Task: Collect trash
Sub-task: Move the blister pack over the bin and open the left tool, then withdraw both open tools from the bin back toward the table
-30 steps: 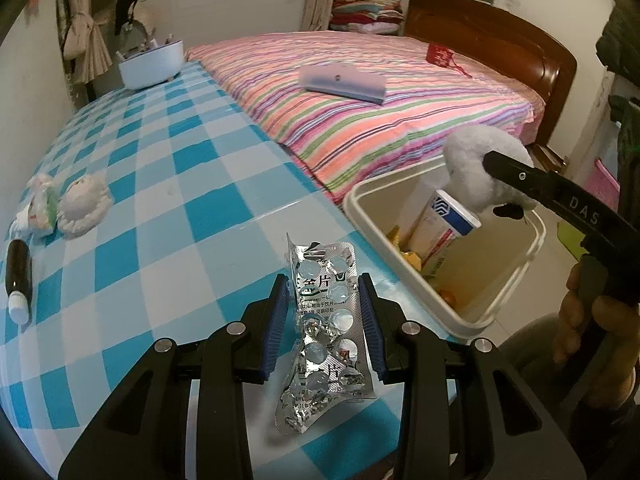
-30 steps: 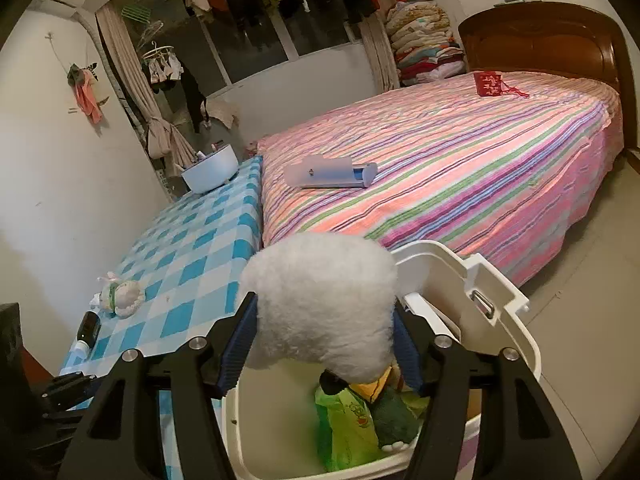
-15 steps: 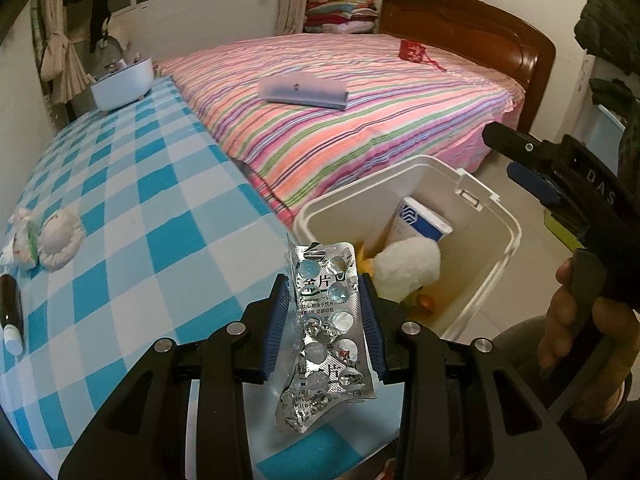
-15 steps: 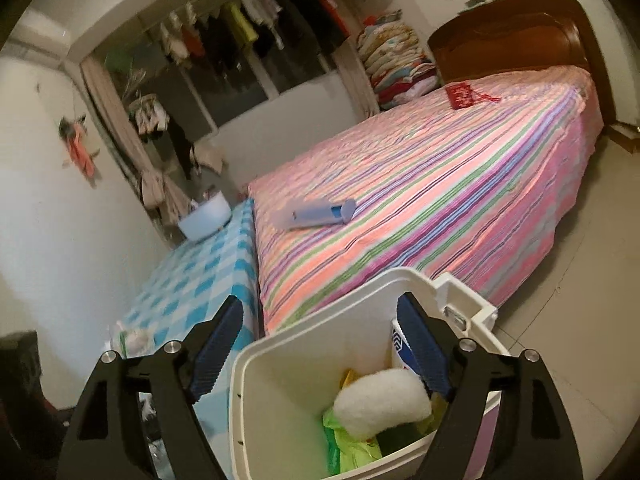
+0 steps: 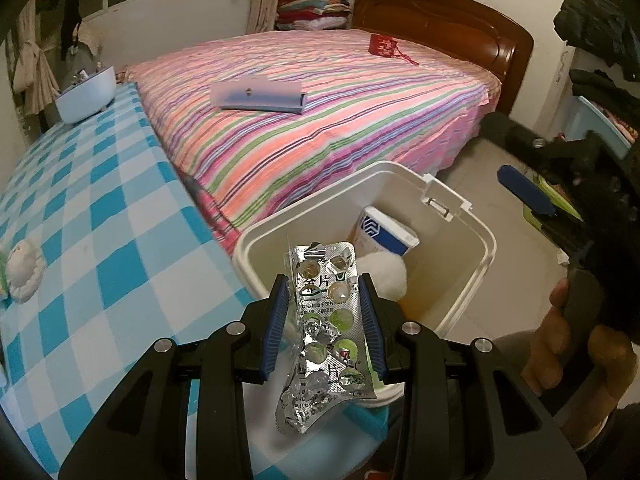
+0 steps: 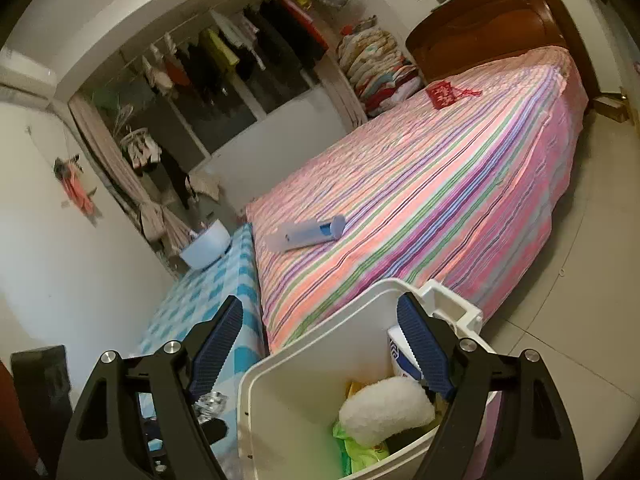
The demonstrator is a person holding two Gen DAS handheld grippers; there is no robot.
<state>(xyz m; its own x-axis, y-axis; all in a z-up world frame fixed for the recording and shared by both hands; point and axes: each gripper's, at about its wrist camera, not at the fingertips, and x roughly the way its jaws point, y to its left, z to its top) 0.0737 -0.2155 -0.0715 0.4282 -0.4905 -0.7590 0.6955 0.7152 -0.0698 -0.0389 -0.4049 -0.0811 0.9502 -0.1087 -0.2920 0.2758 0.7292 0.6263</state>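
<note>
Here we hold a pill blister over the bin's edge.

Largest first: the white bin [image 5: 486, 248] fills the lower centre of the left wrist view, a white fluffy ball [image 6: 386, 410] inside. Our left gripper [image 5: 324, 320] is clamped on the crumpled blister pack [image 5: 326, 340], upright between both blue pads. Our right gripper [image 6: 320, 344] has just been opening; its fingers stand apart, nothing between them.

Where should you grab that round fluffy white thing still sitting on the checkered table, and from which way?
Take the fluffy white pad across its middle, coming down from above. It lies flat on the checkered tablecloth with bare cloth all round it, so one of the fingers can go down on each side. It looks soft, so a gentle squeeze should probably do.
</note>
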